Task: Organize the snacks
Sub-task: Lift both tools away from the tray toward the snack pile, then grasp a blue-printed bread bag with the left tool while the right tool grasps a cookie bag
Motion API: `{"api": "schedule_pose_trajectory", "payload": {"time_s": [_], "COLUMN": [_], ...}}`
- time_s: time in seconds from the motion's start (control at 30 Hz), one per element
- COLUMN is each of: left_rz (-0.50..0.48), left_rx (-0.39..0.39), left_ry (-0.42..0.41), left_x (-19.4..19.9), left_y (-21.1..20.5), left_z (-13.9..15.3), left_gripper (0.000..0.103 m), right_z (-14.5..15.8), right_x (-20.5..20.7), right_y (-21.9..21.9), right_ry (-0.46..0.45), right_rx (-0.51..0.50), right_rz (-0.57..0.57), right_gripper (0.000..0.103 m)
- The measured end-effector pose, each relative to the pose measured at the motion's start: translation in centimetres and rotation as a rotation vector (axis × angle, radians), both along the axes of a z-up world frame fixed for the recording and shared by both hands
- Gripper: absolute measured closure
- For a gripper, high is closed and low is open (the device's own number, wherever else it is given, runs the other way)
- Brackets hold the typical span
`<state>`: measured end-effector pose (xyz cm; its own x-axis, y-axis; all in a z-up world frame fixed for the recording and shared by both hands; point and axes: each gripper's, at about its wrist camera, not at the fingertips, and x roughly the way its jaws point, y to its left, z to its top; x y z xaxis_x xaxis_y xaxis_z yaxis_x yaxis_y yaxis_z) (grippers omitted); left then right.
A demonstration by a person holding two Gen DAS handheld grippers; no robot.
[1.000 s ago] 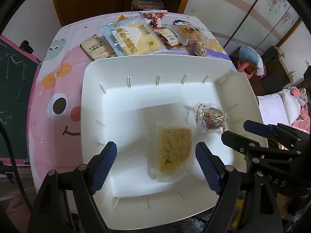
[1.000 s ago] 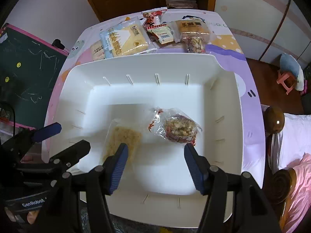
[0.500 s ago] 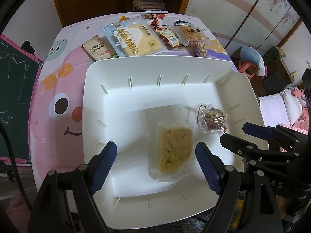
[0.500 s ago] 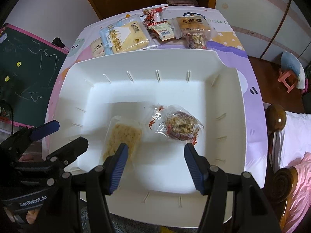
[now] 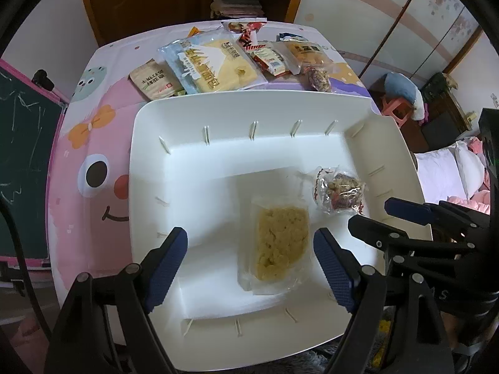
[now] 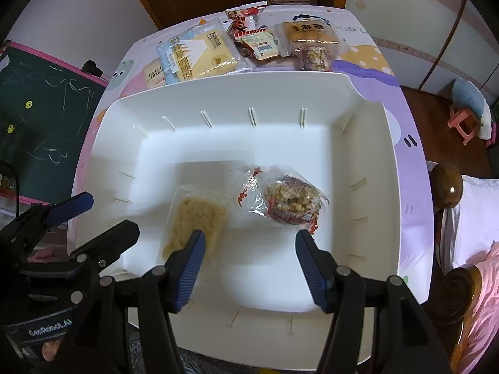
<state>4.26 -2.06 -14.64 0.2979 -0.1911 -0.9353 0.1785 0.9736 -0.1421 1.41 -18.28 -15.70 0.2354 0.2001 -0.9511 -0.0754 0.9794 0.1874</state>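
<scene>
Risk first, from my left wrist view: my left claw [image 5: 250, 260] hangs wide open and empty above the near half of the bin [image 5: 146, 143], with the noodle pack [image 5: 282, 243] lying flat on the bin floor between its pads but below them. The nut pack [image 5: 340, 191] lies just right of it, near the right wall. Five or so snacks wait on the worktop [image 5: 93, 143] behind the bin's far rim: a tan packet [image 5: 154, 79], a large bread pack [image 5: 212, 65], a red wrapper [image 5: 249, 32], a cake pack [image 5: 307, 51] and a small nut bar [image 5: 319, 78]. They overlap, so I judge a reach could pinch two wrappers at once, or drag a neighbour off the far edge. The slick film may also slip from the pads.

From my right wrist view, my right claw [image 6: 249, 265] is likewise spread wide and holds nothing, over the bin's near right floor. Its left pad overlaps the noodle pack's corner in the picture; whether it touches, I cannot tell. Both claws point forward and down, side by side, the left one showing at this view's lower left. Reaching over the rim, I could clip it and shift the bin.
</scene>
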Motion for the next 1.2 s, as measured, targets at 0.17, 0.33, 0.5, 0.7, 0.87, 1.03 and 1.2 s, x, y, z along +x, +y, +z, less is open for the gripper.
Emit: {"api": "schedule_pose_trajectory", "payload": {"time_s": [0.17,0.33,0.5,0.7,0.87,1.03,1.2], "left_rz": [-0.014,-0.016,-0.011,0.005,0.020,0.032,0.070], "left_rx": [-0.004,-0.014,-0.020,0.002,0.005,0.033,0.063], "left_ry": [-0.052,-0.098,-0.176,-0.313,-0.387,-0.453,-0.508], "left_x": [0.5,1.4,3.1,5.8,8.5,11.3,15.0], "left_y": [0.0,0.2,0.9,1.6,2.1,1.9,2.1], "left_z": [1.4,3.5,7.4,13.9,18.7,22.9,25.3], "left_gripper": [0.021,0.021,0.021,0.021,0.021,0.021,0.010], "right_z": [1.4,3.5,7.5,13.8,19.6,25.3,27.8], "right_x": [0.8,1.7,2.9,5.1,7.3,9.7,13.3], "right_y": [-1.5,-4.0,-6.1,-7.9,-8.8,-9.3,-10.4], "right_ry": [-0.046,-0.100,-0.198,-0.325,-0.452,-0.543,-0.583], "right_rx": [0.004,0.016,-0.027,-0.055,-0.125,-0.162,-0.148], "right_rz": [-0.039,-0.101,-0.123,-0.111,-0.107,-0.084,-0.113], "right_gripper": [0.043,0.043,0.043,0.043,0.043,0.043,0.037]}}
